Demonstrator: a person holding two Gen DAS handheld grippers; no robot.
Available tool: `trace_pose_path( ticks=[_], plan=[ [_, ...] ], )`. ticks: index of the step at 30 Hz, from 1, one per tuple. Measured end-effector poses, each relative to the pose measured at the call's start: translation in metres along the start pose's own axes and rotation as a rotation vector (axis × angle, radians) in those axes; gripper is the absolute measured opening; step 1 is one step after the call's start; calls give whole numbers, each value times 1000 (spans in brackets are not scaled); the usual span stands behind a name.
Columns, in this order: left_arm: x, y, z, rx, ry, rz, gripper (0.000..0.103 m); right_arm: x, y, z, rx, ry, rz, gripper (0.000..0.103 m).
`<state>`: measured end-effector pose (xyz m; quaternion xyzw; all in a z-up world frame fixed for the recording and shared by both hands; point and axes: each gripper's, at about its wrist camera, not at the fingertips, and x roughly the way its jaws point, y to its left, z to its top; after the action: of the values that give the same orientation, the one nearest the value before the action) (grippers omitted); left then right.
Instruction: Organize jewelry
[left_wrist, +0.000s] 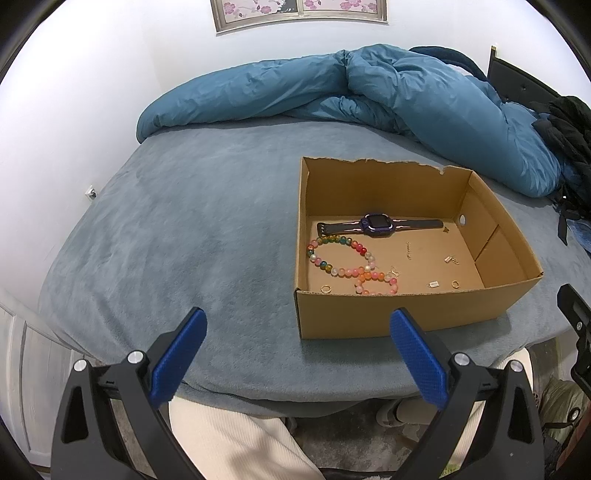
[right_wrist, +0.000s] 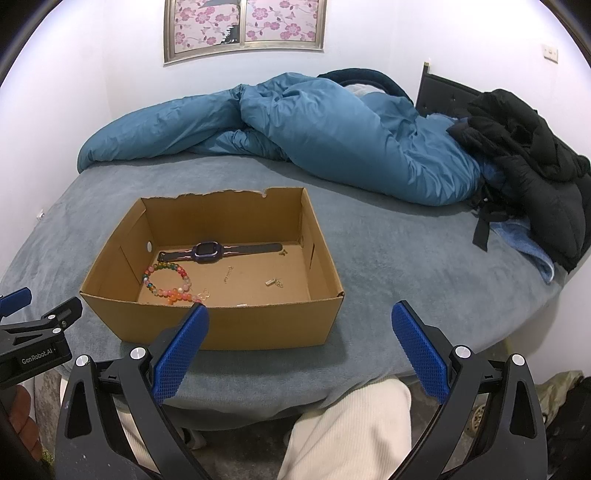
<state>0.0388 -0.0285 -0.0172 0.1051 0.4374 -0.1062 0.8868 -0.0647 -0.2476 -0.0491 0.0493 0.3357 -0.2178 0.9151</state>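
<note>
An open cardboard box (left_wrist: 373, 317) (right_wrist: 229, 325) sits on the grey-blue bed. Inside lie a purple smartwatch (left_wrist: 376, 223) (right_wrist: 205, 250), a multicoloured bead bracelet (left_wrist: 334, 258) (right_wrist: 166, 282), gold rings (left_wrist: 325, 289), and small gold and silver pieces (left_wrist: 451, 260) (right_wrist: 272, 282). My left gripper (left_wrist: 298, 319) is open and empty, near the bed's front edge, left of the box. My right gripper (right_wrist: 301, 314) is open and empty, just in front of the box's near wall. The left gripper's body shows in the right wrist view (right_wrist: 37, 332).
A crumpled blue duvet (left_wrist: 369, 92) (right_wrist: 314, 133) lies across the back of the bed. A black jacket (right_wrist: 528, 147) is piled at the right by a dark headboard (right_wrist: 443, 92). The person's cream trousers (right_wrist: 351, 435) are below the bed edge.
</note>
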Motion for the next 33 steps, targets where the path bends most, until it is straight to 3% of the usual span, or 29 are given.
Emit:
trace_pose_path(
  ticks=[33],
  plan=[
    [0,-1,0,1,0,0,97,2,-2,1,2,2,1,95]
  ],
)
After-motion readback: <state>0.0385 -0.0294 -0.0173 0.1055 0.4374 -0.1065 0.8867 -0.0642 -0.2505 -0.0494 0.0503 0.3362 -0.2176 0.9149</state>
